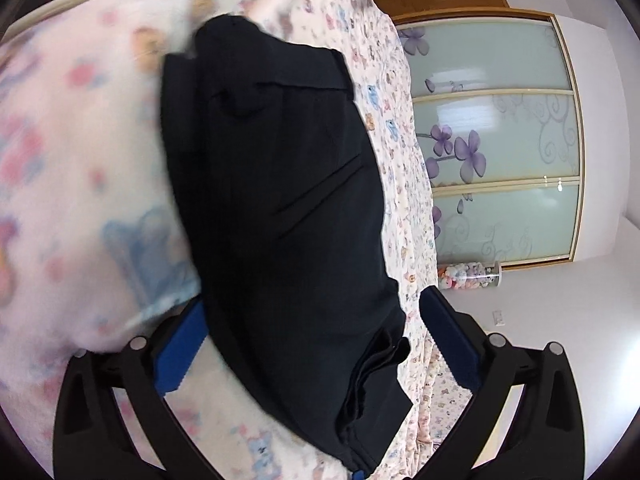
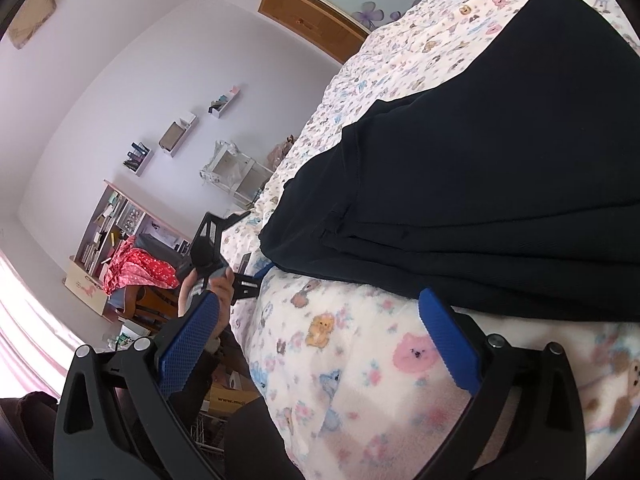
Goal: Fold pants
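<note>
Black pants (image 1: 280, 200) lie folded into a layered stack on the bed's animal-print blanket (image 1: 80, 160), waistband end away from the left wrist camera, pocket slit visible on the top layer. Left claw (image 1: 316, 344): blue fingers (image 1: 182, 356) spread wide apart, one on each side of the near end of the pants, where bunched edges lie between them; not clamped on the cloth. Right claw (image 2: 320, 340): fingers likewise apart, gripping nothing, hovering over bare blanket (image 2: 360, 360) just beside the stacked fold edges of the pants (image 2: 500, 160). From the right wrist view, the person's left hand (image 2: 208, 292) shows holding the left claw's handle at the bed edge (partly hidden behind the right claw's blue pad). Background: wardrobe with flower-patterned glass doors (image 1: 496, 140), wall shelves (image 2: 176, 136), red cloth (image 2: 138, 270) over furniture, bookshelf (image 2: 104, 236).
</note>
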Available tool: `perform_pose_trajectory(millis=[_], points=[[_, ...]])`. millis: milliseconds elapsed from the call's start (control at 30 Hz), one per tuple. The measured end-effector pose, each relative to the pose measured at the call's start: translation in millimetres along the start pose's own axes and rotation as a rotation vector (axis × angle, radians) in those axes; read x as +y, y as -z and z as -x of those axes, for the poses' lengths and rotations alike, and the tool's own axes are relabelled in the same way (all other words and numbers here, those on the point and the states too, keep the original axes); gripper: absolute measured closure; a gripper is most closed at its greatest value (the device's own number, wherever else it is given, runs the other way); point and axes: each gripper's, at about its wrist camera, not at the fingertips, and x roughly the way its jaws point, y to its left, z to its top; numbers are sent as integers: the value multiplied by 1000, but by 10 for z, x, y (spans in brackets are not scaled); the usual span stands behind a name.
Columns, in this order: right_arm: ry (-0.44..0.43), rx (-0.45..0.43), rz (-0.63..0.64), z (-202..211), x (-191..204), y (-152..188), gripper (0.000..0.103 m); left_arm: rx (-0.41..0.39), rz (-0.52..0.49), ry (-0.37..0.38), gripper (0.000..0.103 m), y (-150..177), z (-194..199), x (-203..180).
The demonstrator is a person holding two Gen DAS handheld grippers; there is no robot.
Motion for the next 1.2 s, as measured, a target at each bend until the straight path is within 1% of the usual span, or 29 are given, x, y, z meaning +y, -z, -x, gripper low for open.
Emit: perform_pose_trajectory(millis=[33,100,133,167,200,233,300,333,367,467,500,533,567,600,633,667,733,767,800,833,867,900,967,1033,1067,1133,1200], points=[[0,0,0,-1,0,2,1,2,-31,17,2,-7,7,-84],[-1,1,1,-6,-2,1,1,-14,-177,57,2,48,79,-360],[0,2,2,-8,-2,1,1,-21,-235,63,2,79,99,-444],[2,5,4,-11,0,1,1,-26,-269,50,2,96,90,-476],[6,7,9,-15,6,4,1,-28,-260,20,2,82,63,-448],[7,9,13,-12,14,4,1,-26,-224,-6,2,55,27,-377],[8,12,23,-9,30,9,1,-24,-101,-9,4,-21,-29,-133],[8,13,25,-9,33,8,1,-39,-74,-14,9,-47,-27,-61],[6,13,24,-9,33,8,1,-47,-57,-17,12,-70,-20,-18],[-2,12,23,-4,47,6,1,-56,-19,-26,15,-124,-32,2],[-5,11,25,-2,56,7,1,-60,-5,-44,15,-155,-57,-10],[-7,11,27,-5,60,10,1,-66,3,-55,18,-168,-76,-11],[-6,13,31,-6,68,12,1,-74,21,-78,23,-199,-99,-12],[-6,14,33,-8,74,13,1,-78,35,-90,26,-223,-120,-3],[-6,16,36,-10,78,12,1,-83,47,-104,32,-246,-131,10],[-5,18,40,-14,84,12,1,-88,63,-125,41,-266,-149,27],[-5,21,48,-21,102,17,1,-91,85,-159,54,-318,-164,88],[-7,22,51,-26,110,16,1,-90,91,-159,59,-331,-148,121],[-9,23,55,-26,124,17,1,-90,87,-164,62,-339,-147,120],[-12,23,59,-26,137,18,1,-95,72,-179,67,-338,-141,91],[-16,23,64,-19,156,18,1,-104,40,-205,73,-326,-128,28],[-20,22,69,-14,170,20,1,-116,-4,-238,76,-301,-129,-66],[-25,11,77,7,196,13,1,-148,-130,-319,83,-220,-105,-328],[-34,-9,77,54,213,-3,1,-183,-266,-380,85,-80,-98,-629],[-37,-20,75,71,213,-9,1,-194,-315,-396,85,-32,-102,-751],[-45,-50,67,135,212,-32,1,-225,-456,-432,86,132,-121,-1110],[-51,-97,54,231,199,-63,1,-254,-629,-464,86,398,-177,-1487]])
